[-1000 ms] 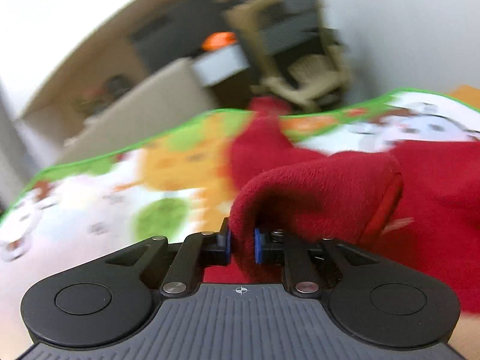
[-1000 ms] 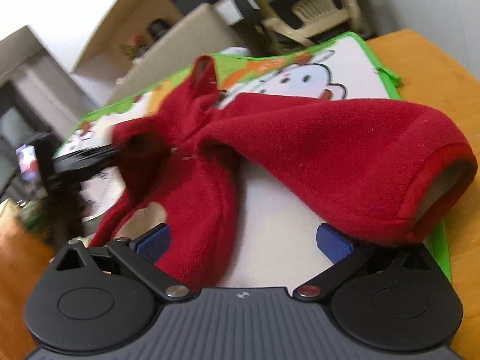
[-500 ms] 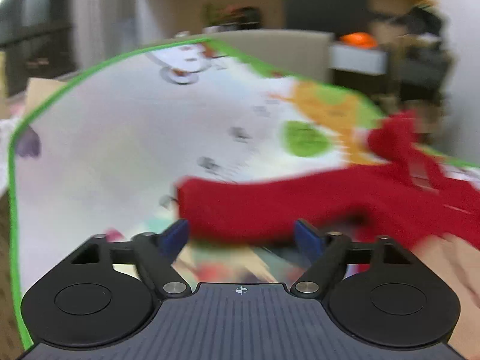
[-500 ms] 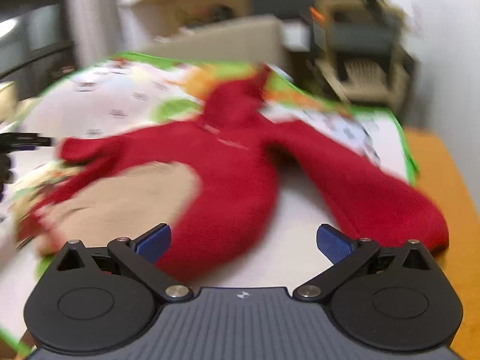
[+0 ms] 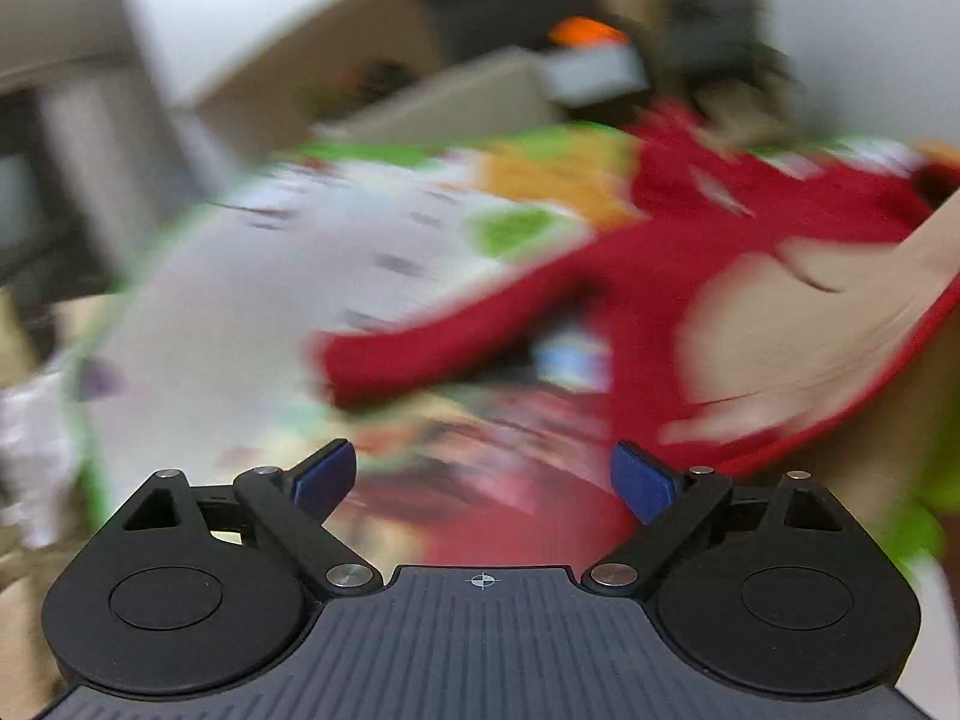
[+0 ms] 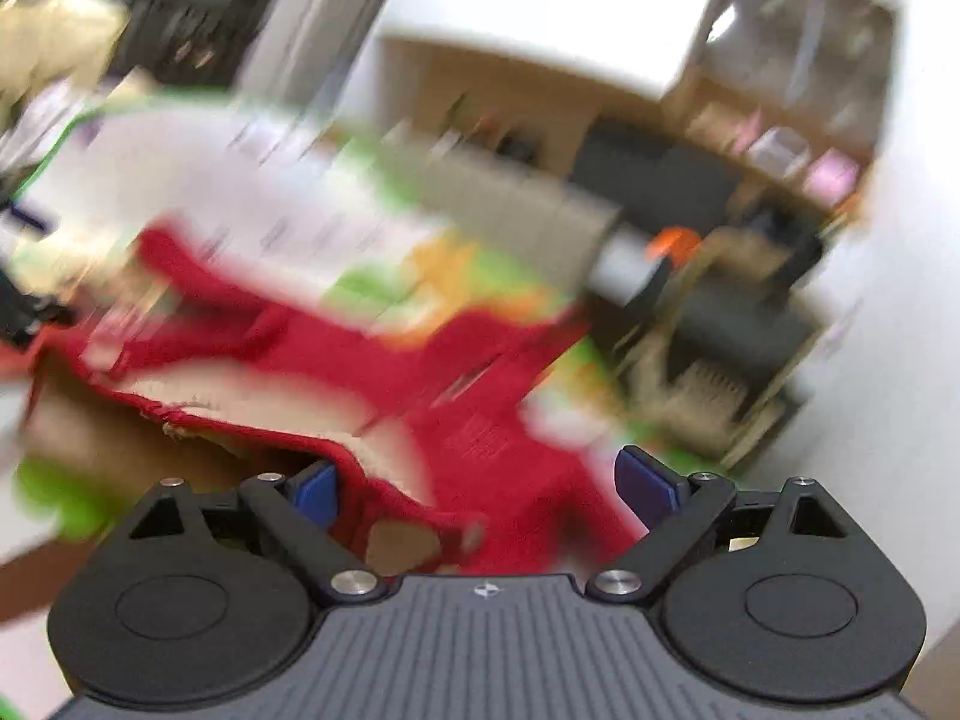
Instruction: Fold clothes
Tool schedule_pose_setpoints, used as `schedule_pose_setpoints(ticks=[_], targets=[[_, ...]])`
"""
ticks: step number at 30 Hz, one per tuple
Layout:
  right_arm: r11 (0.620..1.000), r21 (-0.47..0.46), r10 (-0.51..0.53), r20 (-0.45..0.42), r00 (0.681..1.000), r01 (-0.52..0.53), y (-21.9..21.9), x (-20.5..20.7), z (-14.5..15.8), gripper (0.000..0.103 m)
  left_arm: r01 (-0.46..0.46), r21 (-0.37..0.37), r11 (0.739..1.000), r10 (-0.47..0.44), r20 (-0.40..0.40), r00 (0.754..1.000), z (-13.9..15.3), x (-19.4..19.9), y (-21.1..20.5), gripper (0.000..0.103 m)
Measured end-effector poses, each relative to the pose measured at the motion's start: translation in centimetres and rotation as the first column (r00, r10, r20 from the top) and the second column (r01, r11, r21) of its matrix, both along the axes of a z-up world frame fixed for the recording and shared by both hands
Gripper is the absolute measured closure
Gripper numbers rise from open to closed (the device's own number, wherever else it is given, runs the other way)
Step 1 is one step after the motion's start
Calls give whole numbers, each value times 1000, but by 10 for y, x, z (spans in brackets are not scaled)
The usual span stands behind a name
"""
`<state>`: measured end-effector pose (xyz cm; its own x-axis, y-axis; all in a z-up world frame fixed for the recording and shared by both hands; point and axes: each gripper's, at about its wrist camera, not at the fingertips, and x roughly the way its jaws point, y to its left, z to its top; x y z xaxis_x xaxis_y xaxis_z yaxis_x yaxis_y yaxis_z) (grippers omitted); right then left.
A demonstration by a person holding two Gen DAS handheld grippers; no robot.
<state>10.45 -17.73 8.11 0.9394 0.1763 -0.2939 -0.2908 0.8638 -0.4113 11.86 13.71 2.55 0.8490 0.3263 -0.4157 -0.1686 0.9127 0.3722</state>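
Both views were heavily blurred. The red fleece garment lay spread on a cartoon-printed mat with a green border, one sleeve stretched toward the left side of the mat and the beige lining showing at the open hem. The left gripper hung above the mat with its fingers wide apart and nothing between them; bare mat lay open left of the sleeve end. The right gripper also had its fingers spread, with the garment's red hem edge bunched in the gap between them, unclamped. Beyond the mat's far edge stood blurred furniture.
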Motion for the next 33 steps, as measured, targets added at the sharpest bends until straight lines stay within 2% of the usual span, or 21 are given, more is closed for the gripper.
schedule_pose_setpoints(ticks=[1, 3, 5, 6, 7, 9, 10, 12, 14, 17, 19, 20, 22, 24, 26, 30, 31, 33], targets=[[1000, -1, -27, 56, 998, 27, -9, -3, 14, 8, -28, -29, 999, 29, 41, 999, 8, -1, 10, 7], [997, 1, -77, 149, 986, 78, -25, -10, 39, 0, -43, -71, 997, 48, 68, 997, 16, -6, 20, 7], [996, -8, -89, 74, 993, 90, -35, -12, 27, 0, 5, -132, 991, 2, 54, 999, 13, -14, 21, 7], [996, -12, -84, 8, 996, 84, -38, -10, 15, 0, 46, -174, 984, -39, 45, 998, 11, -19, 20, 7], [996, -17, -86, -55, 995, 85, -40, -8, 0, 0, 117, -228, 966, -113, 34, 993, 9, -25, 17, 7], [994, -13, -108, -139, 984, 108, -44, -3, -22, 0, 271, -296, 916, -280, 13, 960, 6, -37, 0, 6], [992, -7, -126, -168, 978, 126, -46, -1, -30, 0, 319, -282, 905, -334, -6, 943, 3, -39, -11, 5], [986, 4, -159, -226, 961, 164, -49, 4, -47, 0, 370, -181, 911, -386, -60, 921, -9, -42, -41, 5], [983, 7, -174, -269, 947, 183, -51, 6, -59, 0, 328, -34, 944, -330, -118, 937, -28, -30, -64, 5], [985, -36, -173, -272, 947, 170, -46, 3, -72, 0, 245, 55, 968, -233, -164, 959, -49, -9, -66, 4], [982, -80, -186, -221, 957, 172, -43, 0, -69, 1, 158, 111, 981, -142, -137, 980, -48, 7, -52, 4], [972, -109, -222, -147, 964, 207, -48, 0, -61, 1, 91, 133, 987, -78, -100, 992, -40, 8, -41, 4], [946, -155, -288, 9, 958, 286, -58, -1, -44, 3, -14, 84, 996, 16, -18, 1000, -15, 1, -16, 4], [903, -132, -390, 147, 909, 409, -84, -1, -15, 3, -68, 35, 997, 67, 30, 997, 6, -15, 0, 4], [868, -77, -472, 176, 864, 490, -115, -4, 9, 3, -89, -14, 996, 89, 53, 995, 22, -36, 9, 4], [925, 96, -365, -29, 930, 366, -148, -26, 19, 0, -53, -42, 998, 53, -17, 998, 12, -60, 5, 4], [945, 144, -282, -102, 954, 295, -144, -31, 13, 0, -61, -26, 998, 60, -27, 998, 8, -60, 6, 4], [972, 185, -107, -214, 971, 148, -114, -38, -6, 0, -77, -1, 997, 77, -46, 996, 1, -60, 10, 4]])
